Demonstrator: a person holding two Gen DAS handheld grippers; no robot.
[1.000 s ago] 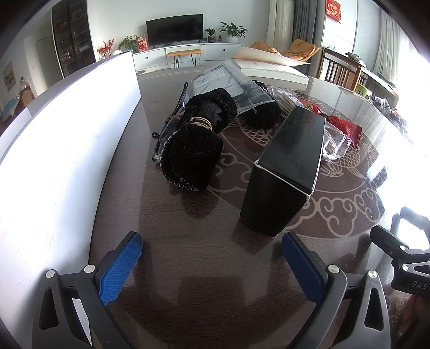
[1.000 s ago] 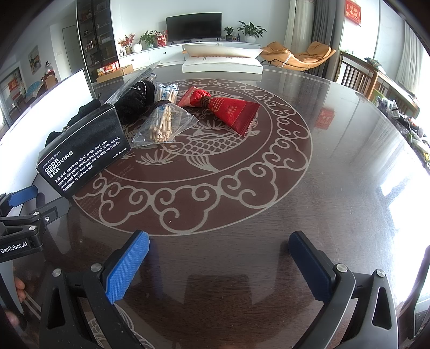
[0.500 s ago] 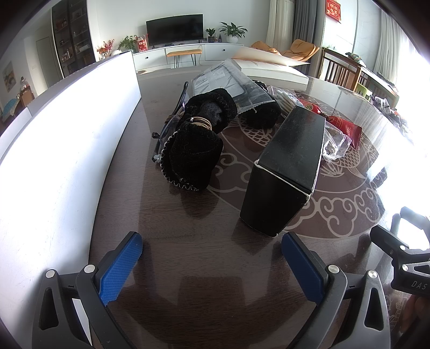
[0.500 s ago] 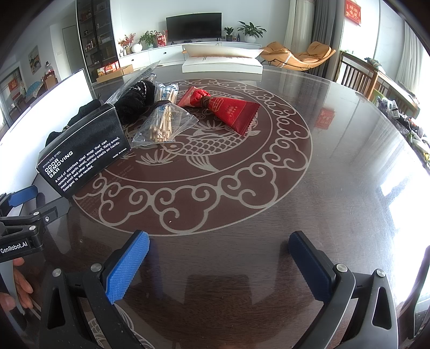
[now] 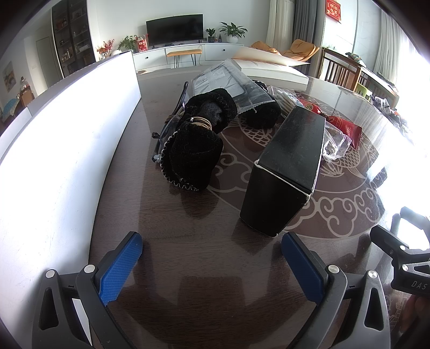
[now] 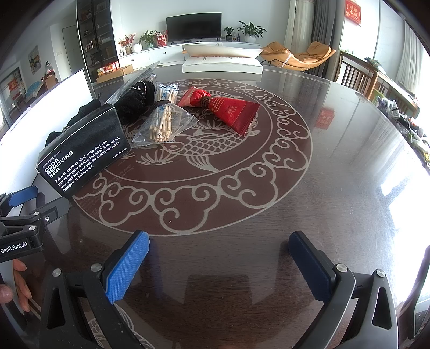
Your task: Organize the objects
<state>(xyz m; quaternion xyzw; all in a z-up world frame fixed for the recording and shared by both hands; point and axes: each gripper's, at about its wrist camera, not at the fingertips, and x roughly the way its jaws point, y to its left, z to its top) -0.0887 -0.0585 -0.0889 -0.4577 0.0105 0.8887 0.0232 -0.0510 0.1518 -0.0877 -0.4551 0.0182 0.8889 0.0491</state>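
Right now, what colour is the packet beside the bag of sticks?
Red packet, with a faint printed design; clearest in the right wrist view.

— What is the bench (image 6: 336, 166) like?
— Dark glossy wood, with a pale fish and cloud ring inlaid.

— What lies on it?
— A black box (image 6: 80, 158) standing on edge, a clear bag of sticks (image 6: 164, 126) just beside it, a red packet (image 6: 231, 110), black velvet pouches (image 5: 193, 150), and a white box (image 6: 223, 64) at the far edge.

Bright living room: television (image 6: 193, 25), orange lounge chair (image 6: 301, 55), dark table (image 6: 322, 188).
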